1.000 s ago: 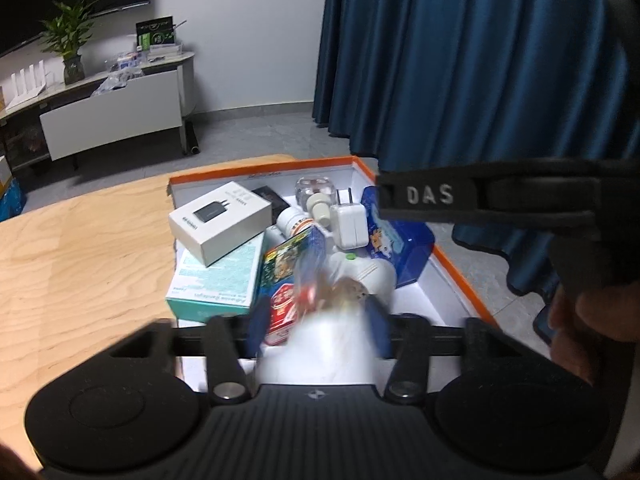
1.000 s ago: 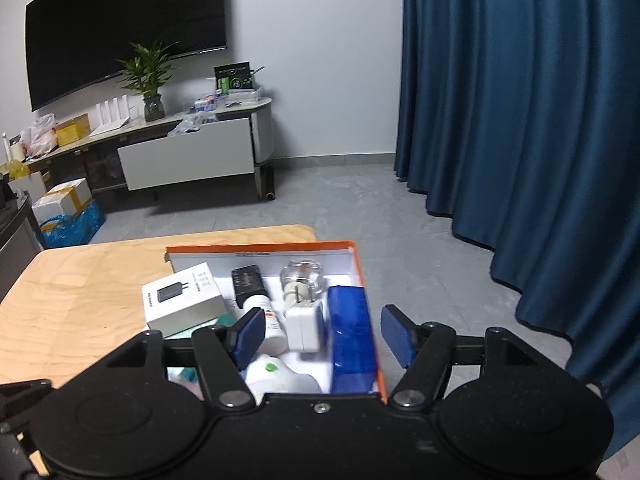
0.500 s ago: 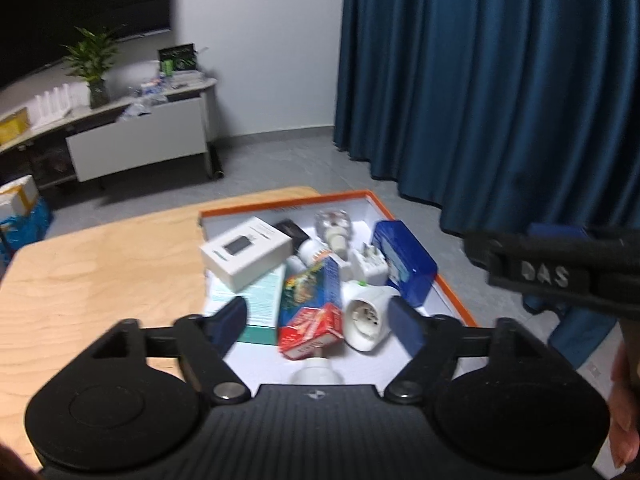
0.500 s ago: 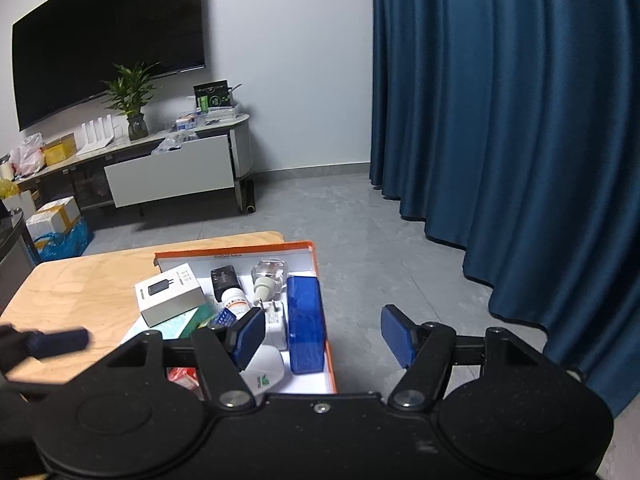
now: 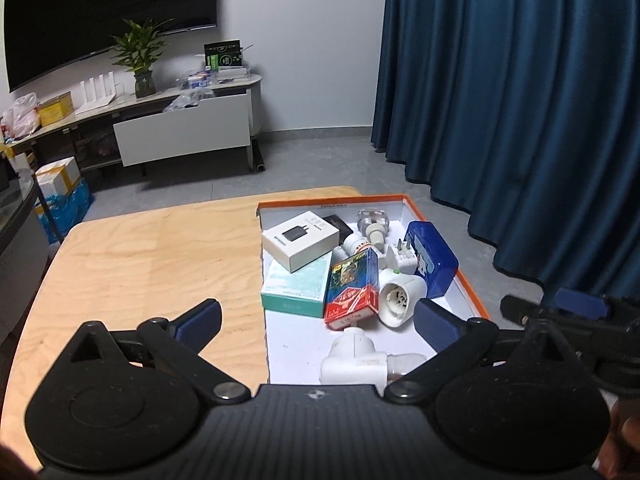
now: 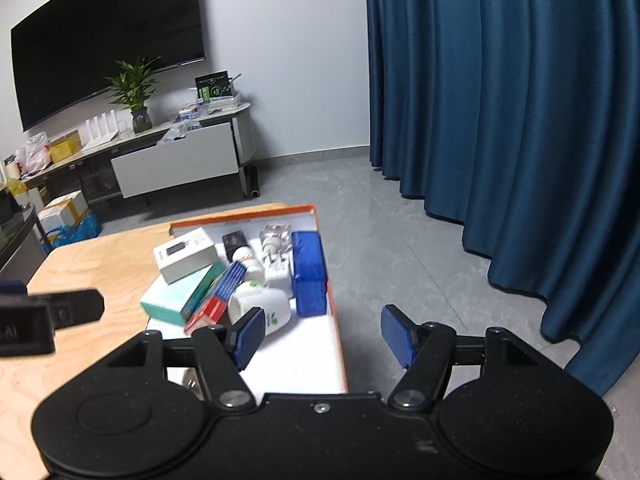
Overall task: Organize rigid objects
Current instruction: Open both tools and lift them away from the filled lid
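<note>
An orange-rimmed white tray [image 5: 468,288] sits at the right end of the wooden table [image 5: 152,264]. It holds a white charger box [image 5: 300,240], a teal box [image 5: 296,284], a red and blue card box [image 5: 352,288], a blue case [image 5: 432,264], a white socket adapter [image 5: 400,296] and a white plug piece [image 5: 356,360] at the near end. My left gripper [image 5: 316,324] is open and empty above the tray's near end. My right gripper [image 6: 324,336] is open and empty over the tray's right rim [image 6: 336,320].
A blue curtain [image 6: 500,120] hangs on the right, beyond the table edge. A TV cabinet [image 5: 180,136] with a plant [image 5: 140,56] stands by the far wall. Bare wood lies left of the tray. The right gripper shows at the right edge of the left wrist view [image 5: 576,312].
My left gripper let go of the white plug piece, opened and drew back and up. The right gripper also drew back and away from the tray.
</note>
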Demonstrator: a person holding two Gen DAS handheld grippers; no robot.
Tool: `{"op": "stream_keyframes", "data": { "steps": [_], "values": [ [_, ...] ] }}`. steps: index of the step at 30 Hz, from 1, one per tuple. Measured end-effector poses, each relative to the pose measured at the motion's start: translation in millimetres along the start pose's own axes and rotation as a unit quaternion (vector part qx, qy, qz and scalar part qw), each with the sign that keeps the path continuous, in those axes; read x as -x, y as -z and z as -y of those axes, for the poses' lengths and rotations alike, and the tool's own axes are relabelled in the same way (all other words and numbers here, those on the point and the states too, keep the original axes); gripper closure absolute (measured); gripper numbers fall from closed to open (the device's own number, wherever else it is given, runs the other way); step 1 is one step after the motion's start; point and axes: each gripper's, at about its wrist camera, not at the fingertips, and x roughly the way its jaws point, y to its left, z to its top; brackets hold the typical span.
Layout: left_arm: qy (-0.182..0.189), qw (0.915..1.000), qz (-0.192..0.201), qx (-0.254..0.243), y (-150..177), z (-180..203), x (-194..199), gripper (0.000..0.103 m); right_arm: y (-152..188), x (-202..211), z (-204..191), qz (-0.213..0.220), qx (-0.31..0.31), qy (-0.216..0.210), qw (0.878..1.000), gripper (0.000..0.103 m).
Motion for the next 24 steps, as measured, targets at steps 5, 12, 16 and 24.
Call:
{"op": "stream_keyframes", "data": {
  "steps": [5, 12, 16, 24],
  "values": [
    [-0.001, 1.0, -0.002, -0.001, 4.0, 0.2, 5.7, 0.0, 9.8, 6.8, -3.8, -0.006, 0.0, -0.006, 1.0, 0.025],
    [-0.002, 1.0, -0.007, -0.002, 6.4, -2.0, 7.3, 0.0, 14.8, 11.4, -9.3, -0.009, 0.004, -0.011, 1.0, 0.025],
    [0.004, 1.0, 0.0, -0.004, 8.4, -5.1, 7.3, 0.0, 16.4, 10.6, -12.5, -0.011, 0.006, -0.013, 1.0, 0.025],
    [0.001, 0.9999, -0.012, 0.002, 9.4, -13.2, 0.1, 0.0, 21.1, 2.8, -18.2, -0.023, 0.006, -0.014, 1.0, 0.025]
  ]
}}
